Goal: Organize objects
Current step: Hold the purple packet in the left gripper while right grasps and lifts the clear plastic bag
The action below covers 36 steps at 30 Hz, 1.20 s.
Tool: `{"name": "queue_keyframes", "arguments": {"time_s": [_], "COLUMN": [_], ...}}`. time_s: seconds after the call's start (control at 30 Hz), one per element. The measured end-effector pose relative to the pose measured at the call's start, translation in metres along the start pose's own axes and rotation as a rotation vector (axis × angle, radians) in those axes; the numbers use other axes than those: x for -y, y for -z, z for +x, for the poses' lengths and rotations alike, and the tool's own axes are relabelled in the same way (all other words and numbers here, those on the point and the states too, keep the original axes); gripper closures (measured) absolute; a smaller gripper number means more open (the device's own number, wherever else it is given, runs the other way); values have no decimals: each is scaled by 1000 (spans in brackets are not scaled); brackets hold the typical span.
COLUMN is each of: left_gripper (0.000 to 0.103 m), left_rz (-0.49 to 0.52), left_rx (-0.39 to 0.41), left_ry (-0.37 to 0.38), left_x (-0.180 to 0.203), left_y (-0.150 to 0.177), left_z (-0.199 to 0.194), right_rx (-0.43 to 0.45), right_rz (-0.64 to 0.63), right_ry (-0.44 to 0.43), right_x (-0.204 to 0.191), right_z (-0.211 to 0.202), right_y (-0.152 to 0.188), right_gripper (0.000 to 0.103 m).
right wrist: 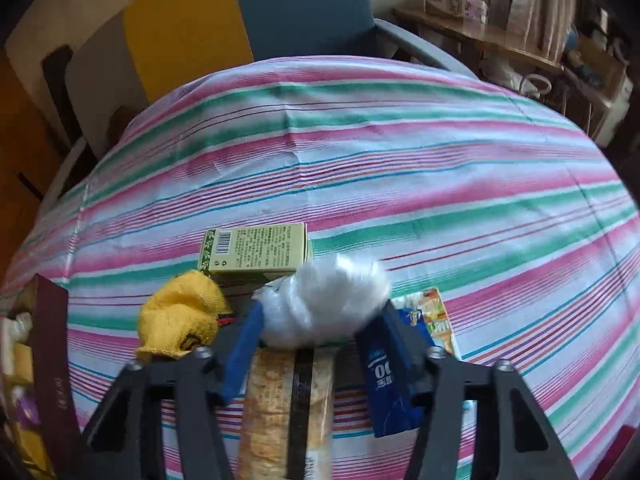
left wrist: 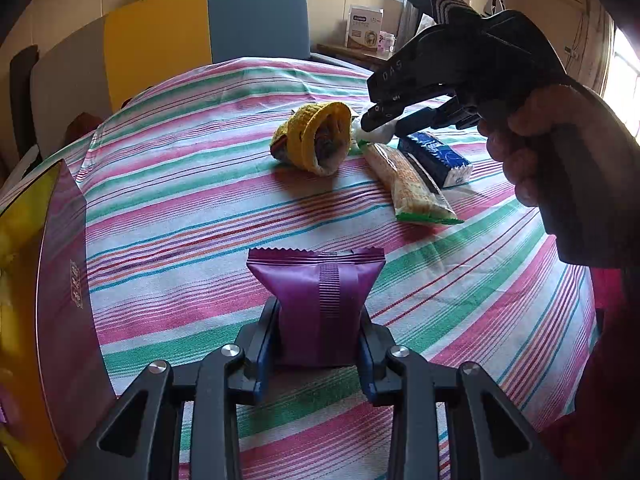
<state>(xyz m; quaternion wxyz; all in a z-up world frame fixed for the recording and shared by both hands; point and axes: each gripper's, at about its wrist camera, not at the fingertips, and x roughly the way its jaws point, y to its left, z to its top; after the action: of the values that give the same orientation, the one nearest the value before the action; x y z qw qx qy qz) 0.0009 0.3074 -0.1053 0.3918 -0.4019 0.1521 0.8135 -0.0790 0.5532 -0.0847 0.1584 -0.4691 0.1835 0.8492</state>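
The left gripper (left wrist: 320,344) clamps a light, crushable purple packet (left wrist: 318,300) low; the right gripper (right wrist: 320,328) pinches a soft white plastic wad (right wrist: 324,304).

Both wrist views low, close over striped tablecloth (left wrist: 200,184), sharing yellow cloth (right wrist: 176,316)

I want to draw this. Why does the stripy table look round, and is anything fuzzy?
Left wrist view: the fisheye lens bends the striped tablecloth into a dome, windows glare. Right wrist view: same bending, and the white bundle in the right claw looks blurred.
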Motion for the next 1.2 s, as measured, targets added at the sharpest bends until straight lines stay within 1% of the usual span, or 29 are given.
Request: {"name": "queue_keyframes", "arguments": {"time_s": [0.03,0.07,0.17,0.2,0.23,0.3,0.37,0.4,0.47,0.5,0.53,0.6,0.63,0.67,0.7,0.8,0.83,0.9,0.97,1.03,1.07,1.1,1.13,1.2], "left_gripper": [70,70,70,70,69,69,69,69,69,69,69,69,69,69,69,69,69,69,69,69,69,69,69,69], "left_rz": [-1,-2,-2,-3,-2,-4,-6,-7,-7,-8,-8,-8,-8,-8,-9,-9,-11,-14,-14,-15,-15,-17,-20,-23], "left_rx": [1,2,3,4,4,4,4,5,5,5,4,4,4,3,3,3,4,3,3,4,3,3,3,4], "left_ry": [-1,-1,-2,-2,-1,1,1,1,1,0,1,1,1,2,2,4,6,9,10,10,11,14,17,20], "left_x": [0,0,1,1,1,1,1,1,0,0,0,0,0,0,-1,-1,-1,-2,-2,-2,-2,-2,-3,-3], "left_y": [0,1,1,1,1,1,1,1,1,0,1,1,1,1,0,0,1,0,1,0,1,1,1,1], "left_z": [0,-1,-1,-1,-1,-1,-1,-1,1,1,0,0,0,0,0,0,0,1,1,1,1,1,1,1], "right_rx": [-5,-3,15,19,9,-30,-44,-50,-32,-10,13,47,56,64,70,75,78,75,65,22,-21,-65,-89,-64], "right_rz": [7,1,1,-2,-7,-9,-14,3,41,63,89,130,140,149,161,179,182,181,159,132,119,101,84,83], "right_ry": [-11,-4,-22,-28,-44,-96,-95,-107,-96,-82,-79,-65,-47,-28,-15,13,17,18,48,54,52,68,107,108], "right_x": [1,2,4,3,3,1,0,3,11,16,21,29,31,32,34,37,38,36,30,26,25,24,22,22], "right_z": [0,0,-6,-9,-8,-4,-2,-2,-4,-8,-12,-17,-18,-20,-21,-21,-21,-17,-5,12,26,37,45,42], "right_y": [0,0,-1,-2,-2,0,1,1,-1,-2,-3,-4,-6,-7,-7,-15,-19,-29,-41,-49,-50,-49,-48,-44], "right_gripper": [69,69,71,80,98,97,96,95,84,73,69,68,64,63,60,45,42,39,37,36,37,54,68,69]}}
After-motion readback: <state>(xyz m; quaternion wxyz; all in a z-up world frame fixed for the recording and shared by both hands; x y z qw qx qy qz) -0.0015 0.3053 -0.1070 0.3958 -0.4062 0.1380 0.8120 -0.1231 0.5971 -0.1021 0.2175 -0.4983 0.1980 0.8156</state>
